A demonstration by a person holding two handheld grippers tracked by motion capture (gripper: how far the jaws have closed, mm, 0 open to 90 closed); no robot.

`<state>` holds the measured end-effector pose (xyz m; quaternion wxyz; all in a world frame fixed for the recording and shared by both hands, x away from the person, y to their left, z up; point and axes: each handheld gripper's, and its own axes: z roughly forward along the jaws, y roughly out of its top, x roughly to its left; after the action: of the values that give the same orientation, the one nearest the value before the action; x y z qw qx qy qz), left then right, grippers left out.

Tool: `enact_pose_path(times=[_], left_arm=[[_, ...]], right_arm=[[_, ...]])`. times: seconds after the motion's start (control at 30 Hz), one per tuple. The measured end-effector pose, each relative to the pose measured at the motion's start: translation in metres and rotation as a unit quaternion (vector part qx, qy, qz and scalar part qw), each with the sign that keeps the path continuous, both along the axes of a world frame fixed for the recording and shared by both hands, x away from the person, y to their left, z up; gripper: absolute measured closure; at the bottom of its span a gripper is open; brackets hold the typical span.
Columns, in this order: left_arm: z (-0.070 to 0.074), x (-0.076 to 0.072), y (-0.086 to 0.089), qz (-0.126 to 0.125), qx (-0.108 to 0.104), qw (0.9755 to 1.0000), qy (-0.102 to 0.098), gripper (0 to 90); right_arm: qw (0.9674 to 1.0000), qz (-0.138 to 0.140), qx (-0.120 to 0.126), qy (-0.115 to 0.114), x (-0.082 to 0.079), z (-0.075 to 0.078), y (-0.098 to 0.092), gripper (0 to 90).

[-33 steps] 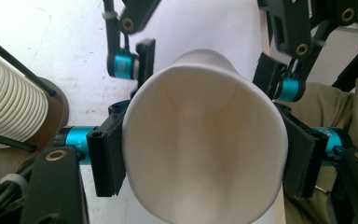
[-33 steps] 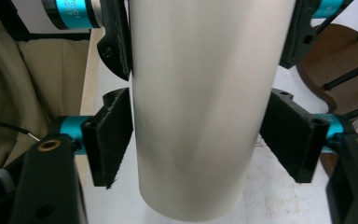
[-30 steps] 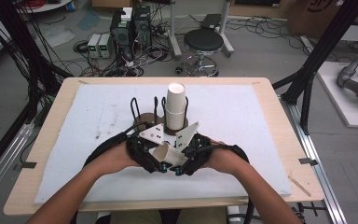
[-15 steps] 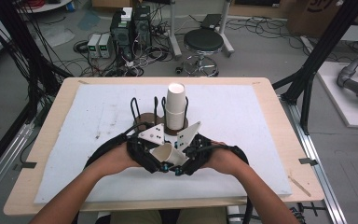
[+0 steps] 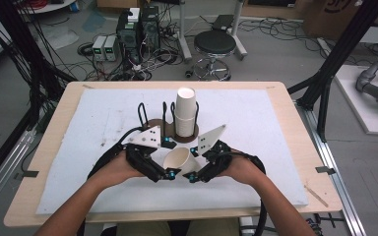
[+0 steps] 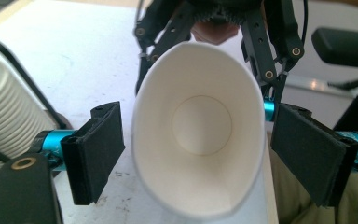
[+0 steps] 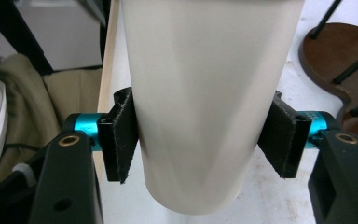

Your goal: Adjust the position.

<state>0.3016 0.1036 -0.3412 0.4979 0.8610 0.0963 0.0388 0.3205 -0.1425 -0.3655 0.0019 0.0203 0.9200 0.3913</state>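
A single white paper cup [image 5: 179,160] lies on its side between both grippers at the near middle of the table. My right gripper [image 5: 193,163] is shut on the cup's body [image 7: 205,93], with both black pads [image 7: 121,140] pressed against its sides. In the left gripper view the cup's open mouth [image 6: 200,126] faces the camera, squeezed to an oval. My left gripper [image 6: 200,154] stands open around that mouth, with a narrow gap at each pad [image 6: 95,151]. In the high view the left gripper [image 5: 168,158] sits at the cup's left.
A stack of white paper cups [image 5: 185,110] stands upright in a holder with a brown round base [image 5: 157,129] and black wire loops [image 5: 141,113], just beyond the grippers. A white mat [image 5: 256,123] covers the wooden table [image 5: 285,105]. A stool and cabling lie on the floor beyond.
Hardly anything: both hands and the cup between them stay at the near middle of the table, with only a slight shift.
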Motion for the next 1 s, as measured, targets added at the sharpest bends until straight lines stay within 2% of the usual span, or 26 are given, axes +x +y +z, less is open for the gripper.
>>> enact_pose_path(times=[0.13,0.23,0.3,0.4,0.5,0.63,0.83,0.97,1.0], left_arm=[[-0.003,-0.002,0.015,0.027,-0.045,0.9986,0.002,17.1],[-0.007,-0.003,0.026,0.051,-0.078,0.9956,0.002,17.1],[-0.011,-0.004,0.032,0.065,-0.089,0.9939,-0.002,17.1],[-0.017,-0.005,0.042,0.093,-0.107,0.9899,-0.008,17.1],[-0.024,-0.005,0.049,0.115,-0.121,0.9859,-0.012,17.0],[-0.033,-0.007,0.060,0.145,-0.140,0.9793,-0.020,17.1],[-0.041,-0.008,0.070,0.169,-0.151,0.9736,-0.026,17.3],[-0.045,-0.008,0.074,0.180,-0.155,0.9709,-0.029,17.4],[-0.046,-0.008,0.075,0.184,-0.158,0.9696,-0.031,17.4]], right_arm=[[0.9998,-0.014,0.016,0.005,0.002,-0.004,-0.009,36.2],[0.9992,-0.025,0.030,0.005,0.003,-0.006,-0.016,36.0],[0.9985,-0.038,0.039,0.004,0.002,-0.009,-0.021,35.9],[0.9972,-0.055,0.051,-0.001,0.001,-0.012,-0.029,35.7],[0.9945,-0.073,0.074,-0.011,0.000,-0.015,-0.038,35.5],[0.9880,-0.105,0.109,-0.029,-0.003,-0.020,-0.052,35.3],[0.9772,-0.148,0.143,-0.052,-0.006,-0.025,-0.070,35.1],[0.9683,-0.177,0.163,-0.067,-0.008,-0.027,-0.080,35.0],[0.9660,-0.184,0.167,-0.071,-0.009,-0.027,-0.083,35.0]])
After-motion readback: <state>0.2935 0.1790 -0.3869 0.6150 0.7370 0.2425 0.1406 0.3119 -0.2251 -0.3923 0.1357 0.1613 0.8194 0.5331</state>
